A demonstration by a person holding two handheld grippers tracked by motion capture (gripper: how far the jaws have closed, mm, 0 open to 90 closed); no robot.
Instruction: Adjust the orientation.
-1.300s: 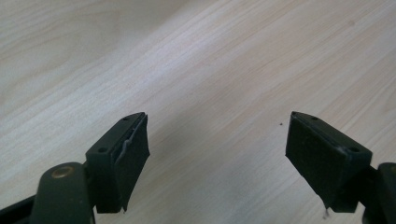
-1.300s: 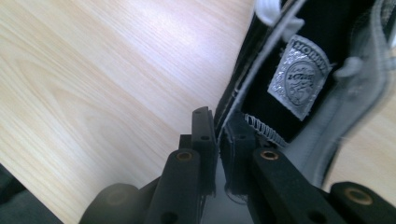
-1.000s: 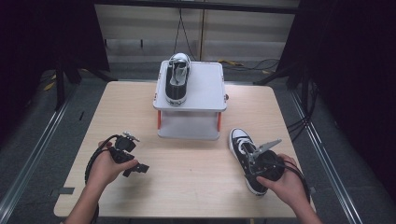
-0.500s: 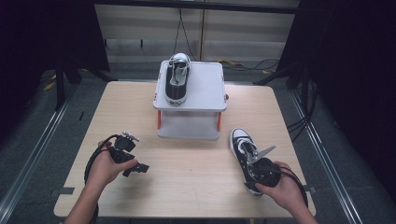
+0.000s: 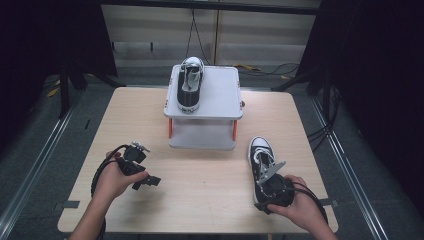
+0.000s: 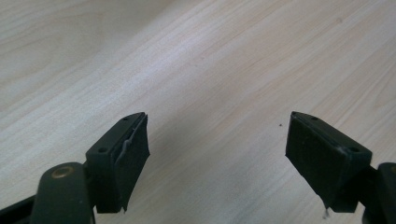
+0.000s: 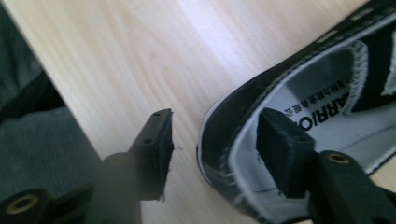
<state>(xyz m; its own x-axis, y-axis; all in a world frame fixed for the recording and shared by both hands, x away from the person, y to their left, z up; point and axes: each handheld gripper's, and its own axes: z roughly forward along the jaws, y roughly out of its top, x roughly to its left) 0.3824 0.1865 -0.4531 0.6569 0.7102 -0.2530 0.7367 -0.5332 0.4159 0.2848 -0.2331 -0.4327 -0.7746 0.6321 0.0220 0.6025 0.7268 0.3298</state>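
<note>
Right gripper view shows the right gripper (image 7: 210, 154) with jaws just reopening, unclenched astride the sneaker's (image 7: 299, 116) heel wall near the table's (image 5: 210, 200) right edge, probably to lift it; the left gripper (image 6: 215, 158) waits released.

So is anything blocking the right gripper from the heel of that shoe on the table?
Nothing visible. The right gripper already straddles the heel wall of the shoe: one jaw outside over bare table, the other inside the opening. The jaws, which have just been opening, are not pressing on it.
</note>
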